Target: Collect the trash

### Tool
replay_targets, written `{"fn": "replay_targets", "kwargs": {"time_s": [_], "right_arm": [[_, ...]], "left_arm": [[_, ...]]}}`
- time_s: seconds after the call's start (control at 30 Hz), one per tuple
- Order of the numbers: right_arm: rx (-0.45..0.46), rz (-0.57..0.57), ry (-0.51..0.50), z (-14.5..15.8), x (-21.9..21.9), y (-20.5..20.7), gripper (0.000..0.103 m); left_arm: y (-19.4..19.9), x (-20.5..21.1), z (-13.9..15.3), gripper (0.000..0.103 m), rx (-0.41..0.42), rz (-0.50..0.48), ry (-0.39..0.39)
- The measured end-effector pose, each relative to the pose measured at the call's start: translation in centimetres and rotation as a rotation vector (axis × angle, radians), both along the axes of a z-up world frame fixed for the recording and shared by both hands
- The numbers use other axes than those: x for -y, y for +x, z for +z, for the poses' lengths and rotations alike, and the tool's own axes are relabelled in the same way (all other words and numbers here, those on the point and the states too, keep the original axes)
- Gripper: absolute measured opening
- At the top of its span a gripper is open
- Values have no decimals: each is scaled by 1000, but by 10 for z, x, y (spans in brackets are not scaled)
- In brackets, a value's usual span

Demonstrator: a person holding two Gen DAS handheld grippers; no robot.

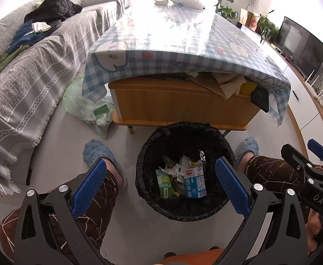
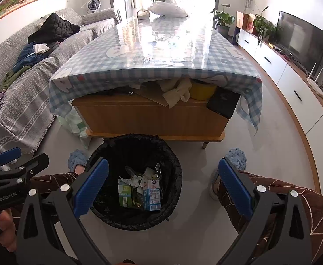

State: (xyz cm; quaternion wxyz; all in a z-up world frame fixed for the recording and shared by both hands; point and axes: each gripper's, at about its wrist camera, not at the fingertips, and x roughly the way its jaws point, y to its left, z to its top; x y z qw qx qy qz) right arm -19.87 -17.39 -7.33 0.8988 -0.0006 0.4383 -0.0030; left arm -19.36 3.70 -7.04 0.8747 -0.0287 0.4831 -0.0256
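**Camera Placement and Shared Coverage**

Both views are taken from above a seated person's knees, angled forward and downward; the bin [image 1: 183, 172] is seen close below in each, with the table [image 1: 183, 103] just behind it; the left wrist view is set leftward, so the right gripper [image 1: 316, 161] is caught at its right edge; the left gripper [image 2: 9, 156] is caught at the left edge of the right wrist view; sofa [image 2: 18, 70] and television [image 2: 300, 37] are shared.

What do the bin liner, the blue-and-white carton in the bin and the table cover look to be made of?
Bin liner: thin black plastic film, by its crinkled, glossy folds over the rim. Blue-and-white carton: printed coated paperboard, probably, given its boxy shape and folded top. Table cover: blue checked sheet, likely vinyl or plastic-coated; it mirrors the window light strongly and hangs in stiff corners.
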Motion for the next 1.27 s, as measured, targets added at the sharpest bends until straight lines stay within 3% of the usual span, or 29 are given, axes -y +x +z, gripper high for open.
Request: {"fn": "replay_targets", "kwargs": {"time_s": [0.5, 1.27], "right_arm": [[-5, 6, -5, 0, -2, -1, 96], [-8, 8, -8, -3, -4, -2, 96]], "left_arm": [[-1, 1, 0, 97, -10, 13, -17], [0, 5, -3, 97, -10, 1, 44]]}}
